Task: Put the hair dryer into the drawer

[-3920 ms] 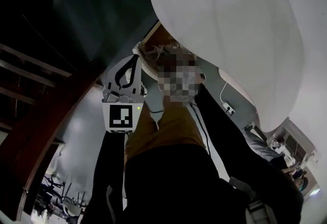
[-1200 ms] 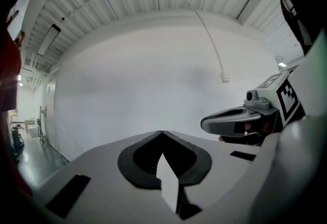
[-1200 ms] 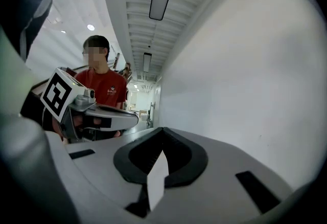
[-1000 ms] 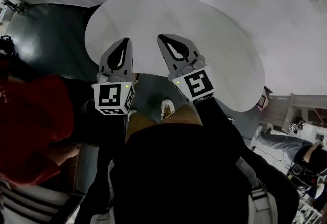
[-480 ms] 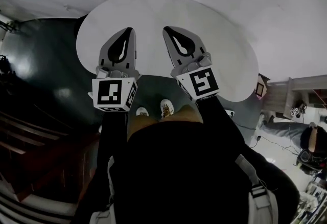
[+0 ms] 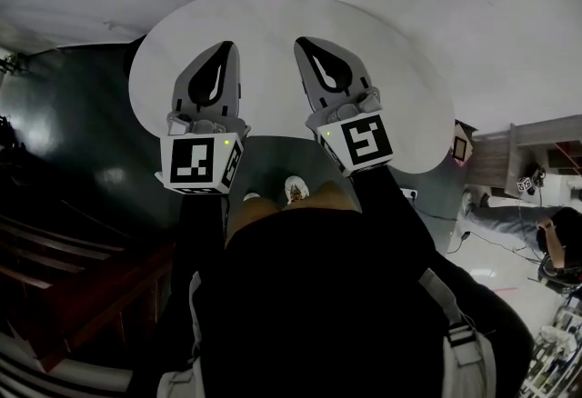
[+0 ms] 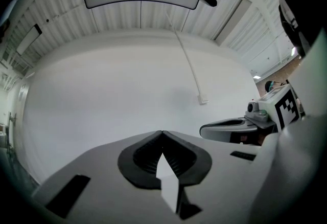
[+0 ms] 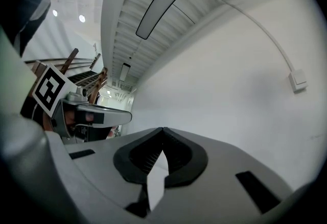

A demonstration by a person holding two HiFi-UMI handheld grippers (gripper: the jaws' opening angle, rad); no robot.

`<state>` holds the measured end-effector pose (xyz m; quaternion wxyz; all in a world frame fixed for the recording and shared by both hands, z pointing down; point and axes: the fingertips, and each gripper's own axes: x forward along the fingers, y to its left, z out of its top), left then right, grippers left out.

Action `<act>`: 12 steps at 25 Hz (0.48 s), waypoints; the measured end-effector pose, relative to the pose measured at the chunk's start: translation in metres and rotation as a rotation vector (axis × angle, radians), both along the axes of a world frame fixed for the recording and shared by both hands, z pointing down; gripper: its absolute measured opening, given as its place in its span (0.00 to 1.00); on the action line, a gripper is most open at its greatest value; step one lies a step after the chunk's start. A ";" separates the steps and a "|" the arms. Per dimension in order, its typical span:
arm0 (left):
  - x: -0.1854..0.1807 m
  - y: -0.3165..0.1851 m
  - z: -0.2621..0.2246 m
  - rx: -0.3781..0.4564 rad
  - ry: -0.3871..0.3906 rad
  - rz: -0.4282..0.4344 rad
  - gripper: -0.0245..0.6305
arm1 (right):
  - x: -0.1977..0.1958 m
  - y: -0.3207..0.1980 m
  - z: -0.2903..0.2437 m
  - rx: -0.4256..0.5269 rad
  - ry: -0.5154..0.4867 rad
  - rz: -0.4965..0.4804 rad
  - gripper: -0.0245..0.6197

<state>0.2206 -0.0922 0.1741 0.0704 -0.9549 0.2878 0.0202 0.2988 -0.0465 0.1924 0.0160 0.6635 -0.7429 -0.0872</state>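
While both are pointed at a plain white wall [image 7: 102,90], the two grippers are held side by side over a white oval tabletop [image 6: 273,14], above a dark floor [image 6: 82,133]. The grey left gripper [image 6: 224,49] and the grey right gripper [image 6: 304,45] are kept apart, each with its jaws pressed fully together on nothing. The hair dryer is shown in no view.

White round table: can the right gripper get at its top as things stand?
Probably yes. In the head view the right gripper, jaws shut and empty, hangs over the white round table, with nothing showing between them.
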 end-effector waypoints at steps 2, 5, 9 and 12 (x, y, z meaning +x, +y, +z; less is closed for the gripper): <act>0.002 -0.002 0.000 0.001 0.000 0.003 0.06 | 0.000 -0.001 0.000 0.001 0.005 0.001 0.08; 0.003 -0.004 0.000 0.000 -0.002 0.005 0.06 | -0.003 -0.004 0.000 -0.001 0.009 -0.010 0.08; 0.002 -0.007 0.003 -0.005 -0.008 0.007 0.06 | -0.006 -0.008 0.003 -0.005 0.018 -0.015 0.08; 0.004 -0.010 0.004 -0.009 -0.008 0.007 0.06 | -0.005 -0.013 0.004 -0.006 0.014 -0.019 0.08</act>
